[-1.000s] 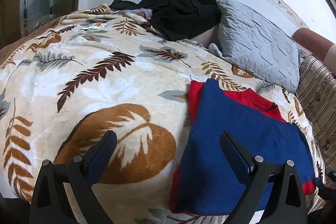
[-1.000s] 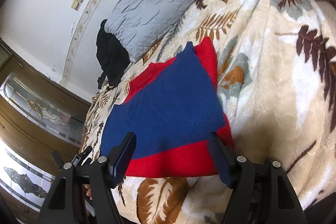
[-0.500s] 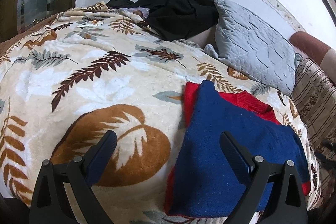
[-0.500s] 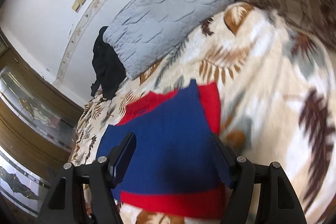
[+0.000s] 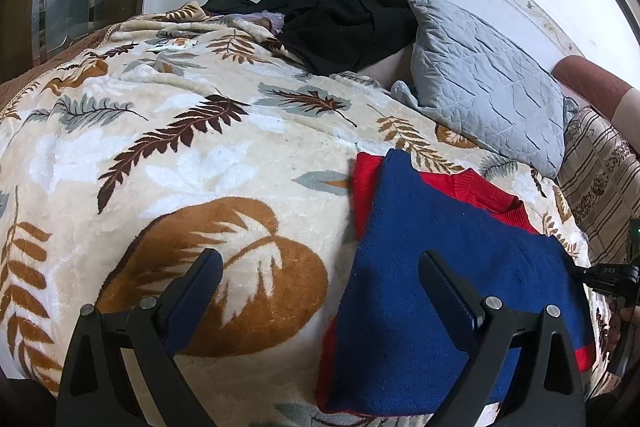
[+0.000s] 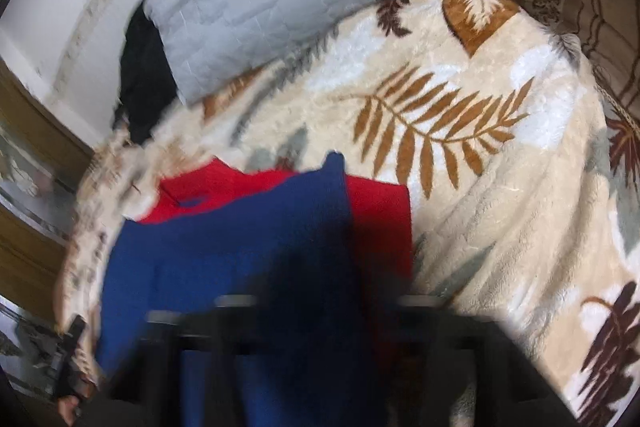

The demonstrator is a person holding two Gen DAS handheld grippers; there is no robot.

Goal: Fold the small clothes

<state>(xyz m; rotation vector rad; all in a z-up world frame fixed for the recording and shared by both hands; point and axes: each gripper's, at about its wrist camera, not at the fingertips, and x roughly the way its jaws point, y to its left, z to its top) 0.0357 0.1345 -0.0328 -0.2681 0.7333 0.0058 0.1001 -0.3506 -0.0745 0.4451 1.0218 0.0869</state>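
A folded sweater, blue [image 5: 440, 287] over red, lies on the leaf-patterned blanket [image 5: 180, 167]. In the left wrist view my left gripper [image 5: 320, 259] hovers open above the sweater's left edge. Its right finger [image 5: 448, 287] is over the blue cloth and its left finger [image 5: 196, 287] over the blanket, with nothing between them. The right wrist view is blurred. There my right gripper [image 6: 316, 291] shows as a dark mass with its jaws drawn together over the near part of the blue sweater [image 6: 240, 247]. The blur hides whether cloth is pinched.
A grey quilted pillow [image 5: 480, 87] leans at the head of the bed, next to a heap of black clothes [image 5: 340, 15] against the white wall. A striped cover [image 5: 600, 179] borders the blanket on the right. The blanket falls away at its near edge.
My right gripper has swung across the bed and rolled, and its jaws have gone from wide apart to together. The left gripper and the sweater have stayed where they were.
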